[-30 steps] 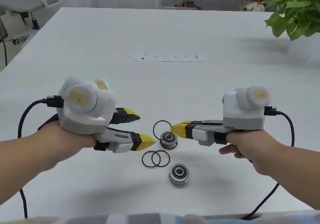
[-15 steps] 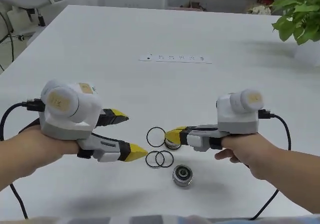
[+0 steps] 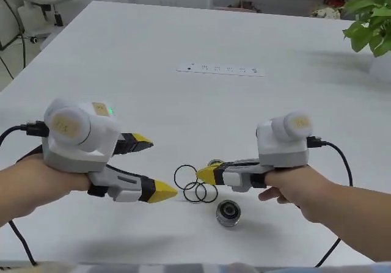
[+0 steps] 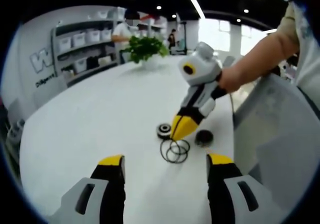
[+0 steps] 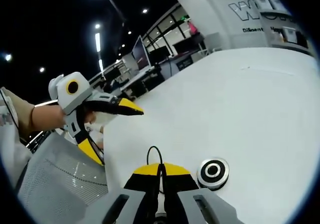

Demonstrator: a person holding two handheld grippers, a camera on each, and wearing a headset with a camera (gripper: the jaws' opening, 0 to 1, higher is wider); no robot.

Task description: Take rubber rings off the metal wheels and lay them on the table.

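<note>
The left gripper (image 3: 160, 167) hovers with its jaws spread wide and nothing between them. Just beside it three thin black rubber rings (image 3: 200, 192) lie loose on the white worktop (image 3: 244, 114), light and floppy, best nipped across the cord at one edge. The right gripper (image 3: 201, 174) has its jaws pressed together, apparently pinching one ring (image 5: 154, 148). A metal wheel (image 5: 212, 171) sits beside its tip and another wheel (image 3: 228, 212) nearer the person. Both look hard, smooth and likely to slide unless steadied.
</note>
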